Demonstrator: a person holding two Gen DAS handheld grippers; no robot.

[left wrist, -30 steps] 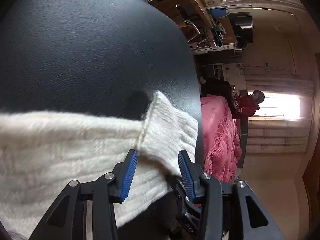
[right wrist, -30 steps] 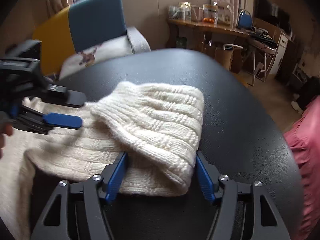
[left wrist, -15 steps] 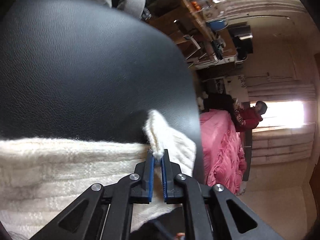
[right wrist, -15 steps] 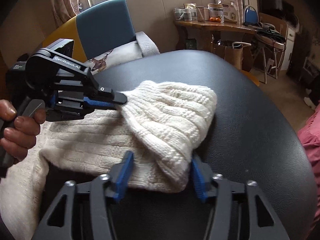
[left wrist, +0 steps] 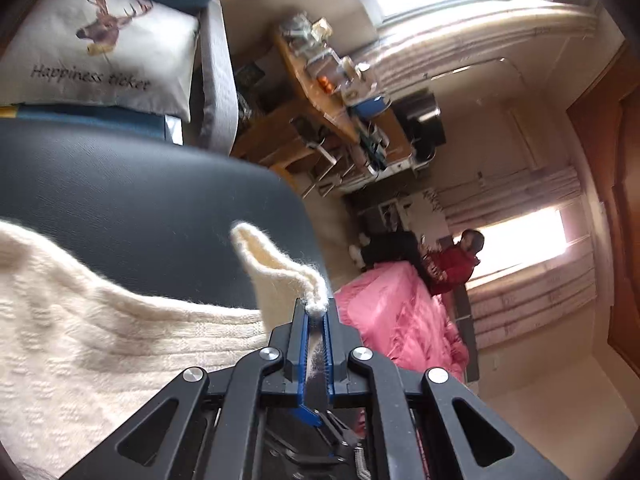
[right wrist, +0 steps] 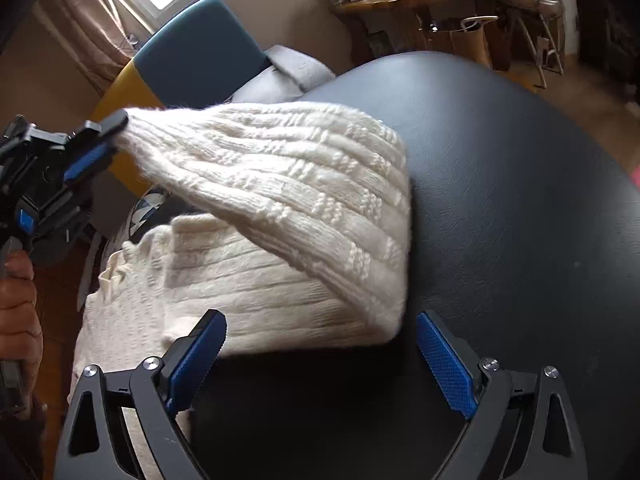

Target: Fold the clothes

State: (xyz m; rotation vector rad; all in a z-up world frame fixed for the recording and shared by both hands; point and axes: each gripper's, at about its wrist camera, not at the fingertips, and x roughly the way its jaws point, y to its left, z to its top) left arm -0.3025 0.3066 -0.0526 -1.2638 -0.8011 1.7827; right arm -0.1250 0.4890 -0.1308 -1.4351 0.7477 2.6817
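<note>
Cream knitted sweater [right wrist: 288, 216] partly folded on the black surface [right wrist: 520, 200]: left claw [left wrist: 316, 316] clenched on a lifted corner, right claw [right wrist: 320, 356] released, jaws just widening around the hem. Folding remains early.

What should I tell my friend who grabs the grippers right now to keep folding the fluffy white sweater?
Left gripper: shut on a pinched bit of the white sweater, holding that part up off the black table.
Right gripper: jaws have just been opening and stand wide; the sweater's near edge lies between them, but the pads are not touching it.
Sweater: mostly lying on the table, its left part hanging over the edge.
Done: one part gripped and raised.
Left: probably lay the raised part over, then finish folding and smooth it.
</note>
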